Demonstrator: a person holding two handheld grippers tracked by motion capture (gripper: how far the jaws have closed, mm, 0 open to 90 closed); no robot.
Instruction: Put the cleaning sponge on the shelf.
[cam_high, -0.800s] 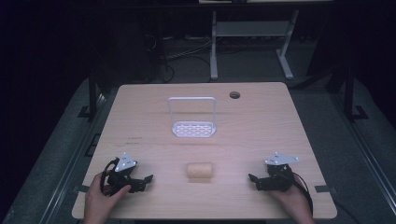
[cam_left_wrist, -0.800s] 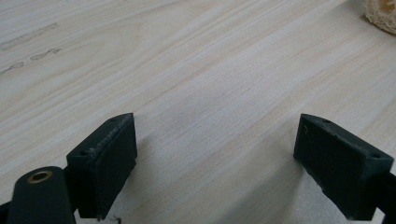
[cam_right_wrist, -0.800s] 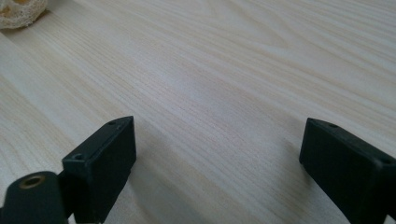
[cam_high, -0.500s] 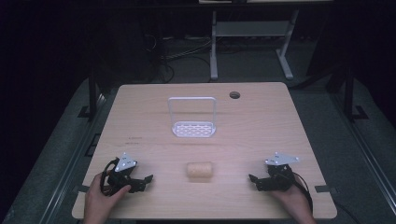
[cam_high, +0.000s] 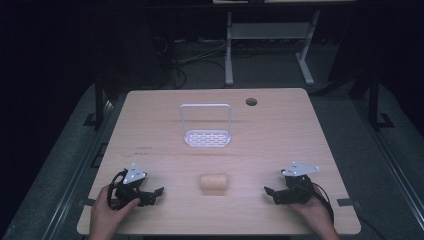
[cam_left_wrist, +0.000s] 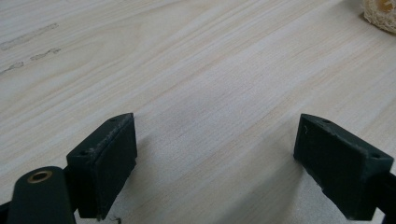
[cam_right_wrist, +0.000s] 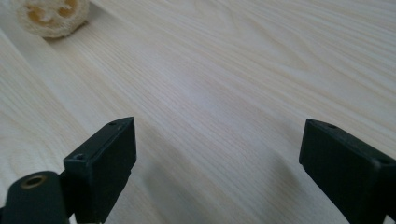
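While both hands rest at the near edge of the pale wooden table (cam_high: 280, 130), the left gripper (cam_high: 154, 192) lies low on the wood at the near left, held by the person's left hand (cam_high: 107, 210), and the right gripper (cam_high: 272, 194) sits at the near right in the right hand (cam_high: 312, 212); each points inward toward the table's middle; in the left gripper view its two black jaws stand wide apart with nothing but bare wood between them; in the right gripper view the jaws are spread just as wide and likewise grip nothing; a short piece of loofah (cam_high: 214, 181) lies on its side between the two grippers, apart from both, showing at the upper right corner of the left gripper view (cam_left_wrist: 380, 14) and the upper left of the right gripper view (cam_right_wrist: 51, 16), where its holed end faces the camera; farther back, near the table's centre, a small white rack (cam_high: 206, 131) with a perforated base and an upright frame stands alone; a round dark hole (cam_high: 251, 101) sits in the tabletop toward the far edge.
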